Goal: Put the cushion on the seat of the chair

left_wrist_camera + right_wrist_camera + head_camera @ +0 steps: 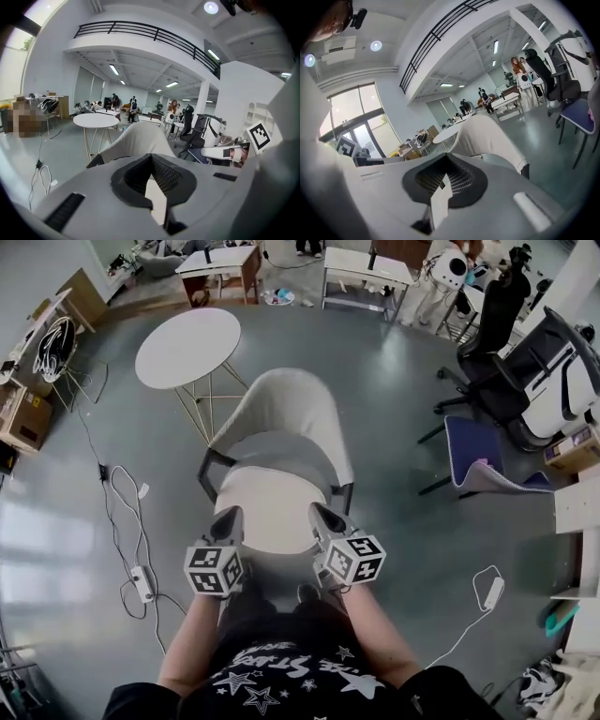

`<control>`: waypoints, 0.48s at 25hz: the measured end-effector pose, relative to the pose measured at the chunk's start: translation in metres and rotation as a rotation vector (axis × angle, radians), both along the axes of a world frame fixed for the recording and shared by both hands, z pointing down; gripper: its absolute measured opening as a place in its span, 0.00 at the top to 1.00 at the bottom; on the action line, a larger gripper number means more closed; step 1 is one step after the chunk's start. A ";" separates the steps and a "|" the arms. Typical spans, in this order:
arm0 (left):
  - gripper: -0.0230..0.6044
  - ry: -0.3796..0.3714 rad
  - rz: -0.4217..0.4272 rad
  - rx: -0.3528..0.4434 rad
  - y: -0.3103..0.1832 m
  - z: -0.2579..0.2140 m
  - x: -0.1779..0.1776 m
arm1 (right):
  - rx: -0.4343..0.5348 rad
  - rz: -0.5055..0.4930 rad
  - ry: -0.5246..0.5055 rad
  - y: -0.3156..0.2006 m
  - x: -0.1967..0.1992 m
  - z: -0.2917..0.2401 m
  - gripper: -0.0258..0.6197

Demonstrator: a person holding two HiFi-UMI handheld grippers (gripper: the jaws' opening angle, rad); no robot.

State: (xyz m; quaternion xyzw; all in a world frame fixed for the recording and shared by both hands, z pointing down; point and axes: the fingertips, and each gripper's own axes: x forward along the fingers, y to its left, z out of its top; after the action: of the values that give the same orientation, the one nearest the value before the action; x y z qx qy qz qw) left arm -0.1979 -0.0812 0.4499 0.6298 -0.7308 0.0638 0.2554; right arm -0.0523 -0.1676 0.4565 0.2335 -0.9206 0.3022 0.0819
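**A:** Where is the cushion?

**B:** We see a cream, rounded, padded cushion (267,502) lying flat on the seat of a beige fabric chair (281,404) with dark legs. The chair stands on the grey floor (394,427) directly in front of us, with its back on the far side.

**A:** And our two claws?

**B:** In the head view they sit side by side at the near part of the cushion. The left claw (229,517) shows over the cushion's left edge, and the right claw (321,515) shows over its right edge. Each carries a cube (214,569) with black-and-white square markers. From above we cannot tell whether the tips touch the cushion.

**A:** Are they holding anything?

**B:** No. In the left gripper view the left claw (151,159) has its dark ribbed pads (166,176) drawn together with nothing gripped. Past them we see the chair's curved back (138,138). In the right gripper view the right claw (446,164) is also closed tight and empty, with the chair back (485,136) beyond it.

**A:** What else is around us?

**B:** A round white table (187,348) on thin legs stands beyond the chair to the left. A white cable with a power strip (142,584) trails on the floor at our left. A blue-seated chair (473,456) stands well apart at the right.
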 end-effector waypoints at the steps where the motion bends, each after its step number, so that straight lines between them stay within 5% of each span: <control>1: 0.95 0.002 -0.020 0.007 0.005 -0.003 0.006 | 0.004 -0.020 0.001 -0.001 0.004 -0.003 0.96; 12: 0.95 0.003 -0.186 0.024 0.065 -0.007 0.044 | 0.006 -0.234 0.011 0.026 0.007 0.000 0.96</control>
State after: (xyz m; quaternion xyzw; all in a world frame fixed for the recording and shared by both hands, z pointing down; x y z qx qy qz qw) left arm -0.1542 -0.0166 0.4430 0.5622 -0.7865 0.0300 0.2540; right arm -0.0449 -0.1417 0.4561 0.1263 -0.9420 0.2864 0.1211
